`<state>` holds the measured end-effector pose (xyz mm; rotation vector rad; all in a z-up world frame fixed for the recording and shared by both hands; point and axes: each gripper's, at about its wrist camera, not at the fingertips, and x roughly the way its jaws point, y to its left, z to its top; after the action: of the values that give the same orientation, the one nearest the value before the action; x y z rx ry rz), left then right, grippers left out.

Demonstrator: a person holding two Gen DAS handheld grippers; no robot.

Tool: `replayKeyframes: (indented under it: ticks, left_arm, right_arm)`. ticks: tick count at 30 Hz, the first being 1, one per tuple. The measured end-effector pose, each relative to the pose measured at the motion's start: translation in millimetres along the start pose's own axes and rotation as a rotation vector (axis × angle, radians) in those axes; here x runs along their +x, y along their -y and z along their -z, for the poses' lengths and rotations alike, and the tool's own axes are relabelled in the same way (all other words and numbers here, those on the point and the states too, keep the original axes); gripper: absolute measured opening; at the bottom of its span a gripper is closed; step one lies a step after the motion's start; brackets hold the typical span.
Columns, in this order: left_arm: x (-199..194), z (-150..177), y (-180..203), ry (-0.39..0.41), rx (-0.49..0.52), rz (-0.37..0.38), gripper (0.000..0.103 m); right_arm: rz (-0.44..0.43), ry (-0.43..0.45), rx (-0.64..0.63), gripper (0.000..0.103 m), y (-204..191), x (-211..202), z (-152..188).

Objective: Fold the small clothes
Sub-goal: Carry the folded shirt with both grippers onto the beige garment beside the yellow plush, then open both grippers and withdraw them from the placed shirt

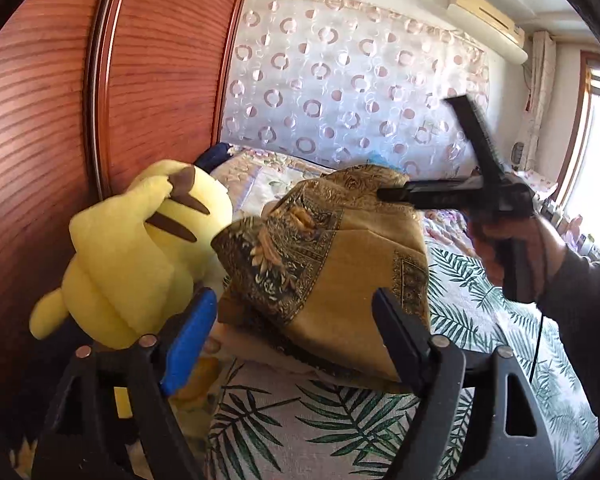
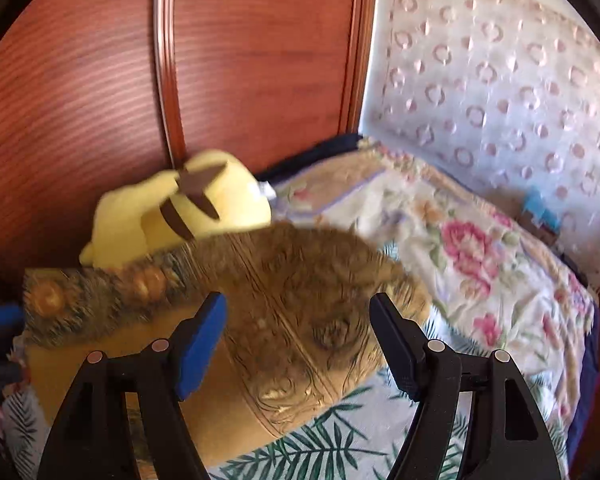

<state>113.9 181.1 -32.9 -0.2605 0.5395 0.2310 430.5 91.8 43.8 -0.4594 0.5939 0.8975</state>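
On the bed point(image 1: 340, 420), over its palm-leaf sheet, we find the task's thing: a gold, paisley-bordered cloth point(image 1: 332, 264) lying in a loose, rumpled heap just beside the yellow plush toy point(image 1: 140, 248), which leans against the wooden headboard point(image 1: 60, 120); whether it is a scarf or some small garment we cannot tell. Our left tool point(image 1: 292, 332) stands wide and empty, its blue-padded finger near the plush and its black finger in front of the heap's near edge; our right tool point(image 2: 300, 336) is likewise spread wide with nothing between the jaws, poised over the far, upper part of the heap, where the left view shows one finger tip at or touching the topmost fold; the blur there keeps us from saying more.

We judge the fabric thin, light and limp, with a faint sheen that suggests it will slide; it will sag from any single hold and will not keep a crease on the soft bedding unless pressed flat. The dark patterned border point(image 1: 284, 256) marks an edge, so we would pinch at hemmed corners there, one tool to each, keeping clear of the plush; a bite into the bunched middle would likely gather several layers at once.

Such a heap fits both a cloth waiting to be spread and one partly gathered between folds; neat it is not.
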Motion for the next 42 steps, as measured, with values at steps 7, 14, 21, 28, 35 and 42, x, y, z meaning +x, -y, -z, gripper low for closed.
replayKeyframes:
  ticks: [7,14,21,28,35,42]
  left_arm:
    - [-7,-4,4,0.007,0.030,-0.020,0.084]
    - [-12,-3,9,-0.004,0.048,-0.012,0.084]
    - [-25,2,28,-0.007,0.086,-0.010,0.084]
    - [-40,13,59,-0.011,0.137,0.050,0.084]
    - [-52,32,97,-0.027,0.192,0.097,0.084]
    - [-58,54,136,-0.065,0.231,0.152,0.084]
  right_arm:
    - [-0.022,-0.052,0.071,0.075,6,54,-4]
    - [0.020,0.027,0.103,0.075,-8,24,21]
    - [0.084,0.119,0.160,0.075,-33,-51,71]
    - [0.153,0.164,0.205,0.075,-63,-139,134]
    - [0.218,0.200,0.254,0.075,-94,-218,192]
    - [0.279,0.230,0.314,0.080,-119,-280,240]
